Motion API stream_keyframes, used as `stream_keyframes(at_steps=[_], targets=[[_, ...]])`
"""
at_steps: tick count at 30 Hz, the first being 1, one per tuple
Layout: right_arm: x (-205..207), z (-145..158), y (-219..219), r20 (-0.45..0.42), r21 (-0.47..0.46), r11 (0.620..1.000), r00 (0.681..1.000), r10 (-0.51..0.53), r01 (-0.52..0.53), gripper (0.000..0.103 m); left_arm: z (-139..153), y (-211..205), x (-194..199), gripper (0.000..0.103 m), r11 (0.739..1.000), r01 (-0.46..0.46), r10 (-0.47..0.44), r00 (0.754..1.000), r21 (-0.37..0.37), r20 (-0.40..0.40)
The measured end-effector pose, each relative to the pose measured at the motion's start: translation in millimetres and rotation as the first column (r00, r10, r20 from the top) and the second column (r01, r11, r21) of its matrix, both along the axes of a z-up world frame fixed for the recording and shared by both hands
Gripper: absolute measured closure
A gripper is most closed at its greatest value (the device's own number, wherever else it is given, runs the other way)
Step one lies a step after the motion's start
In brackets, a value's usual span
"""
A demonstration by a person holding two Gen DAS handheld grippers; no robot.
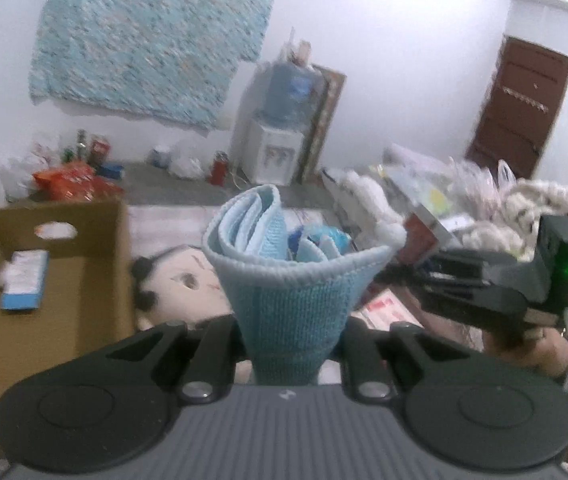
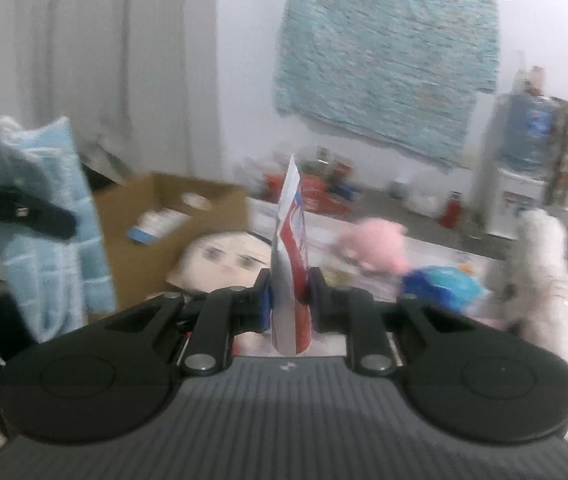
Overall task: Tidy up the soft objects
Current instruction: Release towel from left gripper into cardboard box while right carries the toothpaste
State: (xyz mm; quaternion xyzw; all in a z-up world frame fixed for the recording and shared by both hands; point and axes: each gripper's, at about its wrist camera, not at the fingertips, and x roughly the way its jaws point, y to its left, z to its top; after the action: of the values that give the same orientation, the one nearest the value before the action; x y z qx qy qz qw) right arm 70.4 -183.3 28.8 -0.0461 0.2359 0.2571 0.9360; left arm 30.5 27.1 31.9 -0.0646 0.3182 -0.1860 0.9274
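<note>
L gripper [image 1: 290, 344] was clamped on a soft, light blue knit cloth [image 1: 288, 280] bunched w/ folds flopping above it, R gripper [image 2: 288, 304] pinched a thin red/white packet [image 2: 290, 248] edge-on, both aloft w/ cardboard box [image 2: 171, 216] ahead-left, doll pillow [image 2: 223, 256] & pink plush [image 2: 376, 248] below-ahead.

A pale, printed flat surface [image 2: 424, 248] carries a round-faced, dark-haired doll cushion [image 2: 223, 258], a pink plush toy [image 2: 376, 250], a crumpled blue bag [image 2: 444, 286] and an open brown cardboard box [image 2: 187, 216].
</note>
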Motion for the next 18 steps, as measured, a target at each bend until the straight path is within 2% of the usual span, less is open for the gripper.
stream_keyframes(at_steps=[5, 10, 13, 16, 18], targets=[[-11.9, 41.7, 33.6, 0.009, 0.127, 0.979, 0.987, 0.158, -0.157, 0.086, 44.4, 39.5, -25.8, 0.087, 0.996, -0.091, 0.091, 0.995, 0.011, 0.047], [6.1, 79.1, 84.1, 0.018, 0.258, 0.906, 0.939, 0.343, -0.335, 0.086, 82.7, 86.3, -28.6, 0.087, 0.975, -0.222, 0.221, 0.971, 0.009, 0.089], [30.3, 88.5, 121.8, -0.002, 0.298, 0.858, 0.899, 0.438, -0.418, 0.086, 90.7, 113.9, -16.3, 0.087, 0.960, -0.280, 0.280, 0.957, -0.005, 0.078], [61.3, 85.1, 161.8, -0.065, 0.316, 0.835, 0.868, 0.492, -0.450, 0.086, 86.1, 143.2, 8.5, 0.087, 0.942, -0.336, 0.336, 0.941, -0.005, 0.024], [88.8, 75.5, 187.0, -0.129, 0.324, 0.835, 0.854, 0.505, -0.444, 0.086, 77.2, 159.7, 31.9, 0.087, 0.933, -0.360, 0.360, 0.933, 0.014, -0.011]])
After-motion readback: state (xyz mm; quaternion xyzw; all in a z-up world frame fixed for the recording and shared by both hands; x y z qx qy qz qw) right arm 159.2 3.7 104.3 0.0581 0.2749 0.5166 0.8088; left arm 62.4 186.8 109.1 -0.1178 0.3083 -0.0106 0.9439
